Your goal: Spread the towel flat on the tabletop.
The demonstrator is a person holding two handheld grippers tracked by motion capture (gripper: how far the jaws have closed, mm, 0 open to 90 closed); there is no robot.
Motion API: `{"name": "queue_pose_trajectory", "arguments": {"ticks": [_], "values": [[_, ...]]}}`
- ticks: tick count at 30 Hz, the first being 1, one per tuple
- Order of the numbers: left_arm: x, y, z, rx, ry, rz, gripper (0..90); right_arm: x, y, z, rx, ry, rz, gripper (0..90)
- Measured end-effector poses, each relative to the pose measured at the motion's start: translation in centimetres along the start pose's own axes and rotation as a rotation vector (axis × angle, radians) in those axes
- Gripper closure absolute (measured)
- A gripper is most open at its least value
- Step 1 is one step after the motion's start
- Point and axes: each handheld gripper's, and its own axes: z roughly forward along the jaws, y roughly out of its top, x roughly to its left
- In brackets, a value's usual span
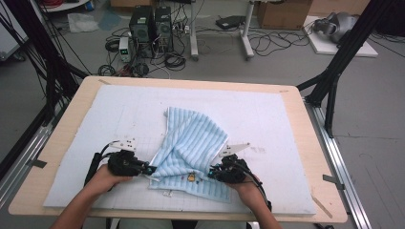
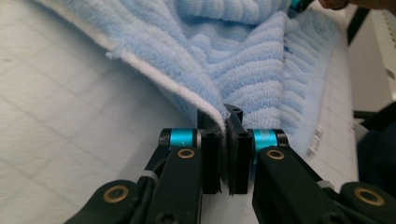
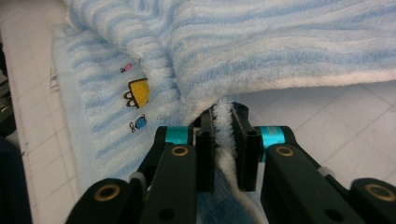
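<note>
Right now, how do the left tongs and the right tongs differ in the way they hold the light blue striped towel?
The left tongs pinch a thin white-backed edge of the light blue striped terry towel; the right tongs squeeze a thicker bunched fold. In the high view the left tongs grip the towel's left edge, the right tongs its right edge near the embroidery. Both are shut on it.

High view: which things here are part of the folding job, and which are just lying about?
In the job: striped towel; left gripper and right gripper, both clamped on its edge; white mat.

Lying about: computer towers; floor cables; cardboard box.
</note>
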Motion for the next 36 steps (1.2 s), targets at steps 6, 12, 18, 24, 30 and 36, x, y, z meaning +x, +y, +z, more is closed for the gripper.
{"name": "queue_pose_trajectory", "arguments": {"ticks": [6,12,18,24,30,36], "values": [[0.7,0.4,-0.8,-0.086,0.154,-0.027,51.4,-1.3,0.5,-1.4,-0.136,-0.07,0.066,53.8],[1.8,1.7,-2.0,-0.23,0.272,-0.047,37.8,-3.5,1.3,-2.4,-0.24,-0.213,0.143,41.6],[3.3,4.2,-0.6,-0.266,0.358,-0.031,38.1,-5.5,2.6,-1.2,-0.243,-0.286,0.189,40.2],[4.8,7.0,3.1,-0.233,0.346,-0.045,39.9,-6.4,4.5,1.7,-0.181,-0.326,0.178,46.9],[5.6,7.5,5.9,-0.133,0.333,-0.05,44.9,-6.3,5.1,3.5,-0.099,-0.36,0.135,67.1],[5.0,7.4,6.7,-0.069,0.288,0.013,80.3,-6.5,5.1,3.4,-0.097,-0.33,0.142,83.9]]}}
